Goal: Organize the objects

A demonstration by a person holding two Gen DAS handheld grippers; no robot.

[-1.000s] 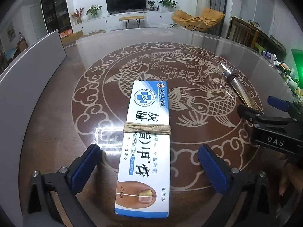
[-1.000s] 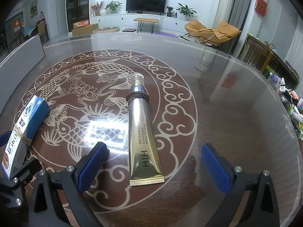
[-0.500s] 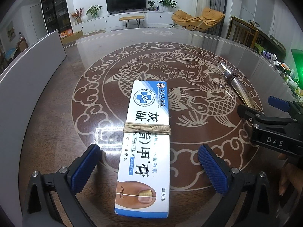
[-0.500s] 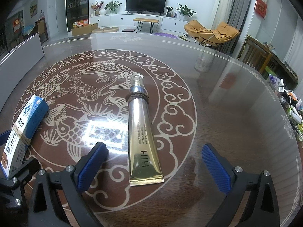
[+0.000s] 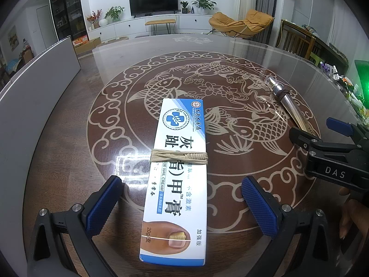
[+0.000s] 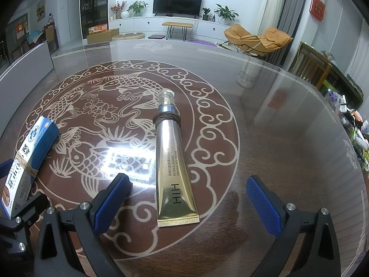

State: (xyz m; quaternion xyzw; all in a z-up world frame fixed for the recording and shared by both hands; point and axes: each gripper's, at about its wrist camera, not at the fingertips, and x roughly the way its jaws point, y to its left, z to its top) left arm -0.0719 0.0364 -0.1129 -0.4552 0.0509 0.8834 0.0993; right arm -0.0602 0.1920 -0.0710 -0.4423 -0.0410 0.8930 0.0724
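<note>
Lying flat on the glass-topped desk (image 5: pixel 69 152), the white-and-blue nail cream box (image 5: pixel 176 180) runs lengthwise between the jaws of the left gripper (image 5: pixel 180 204), which stand wide apart and touch nothing. The box is a long cardboard carton printed with large dark Chinese characters, a round blue cross emblem near its far end and a picture of a toenail at its near end. A tan rubber band (image 5: pixel 178 157) is wound several times around its middle. The jaw pads are blue with a fine knurled texture, set on black frames. Under the glass, the dark brown top carries a pale carved fish-and-cloud medallion. To the right, the gold tube (image 5: pixel 286 105) lies well apart from the box, partly hidden behind the right gripper (image 5: pixel 327 143).

From the right wrist, the gold tube (image 6: pixel 171 161) lies flat between the spread jaws of the right gripper (image 6: pixel 189 198), untouched. It is glossy metallic gold, flat and crimped at the near end, narrowing to a silver collar and what looks like a clear cap. A dark brown band (image 6: pixel 167 117) wraps its neck. The nail cream box (image 6: pixel 27 159) sits at far left.
</note>
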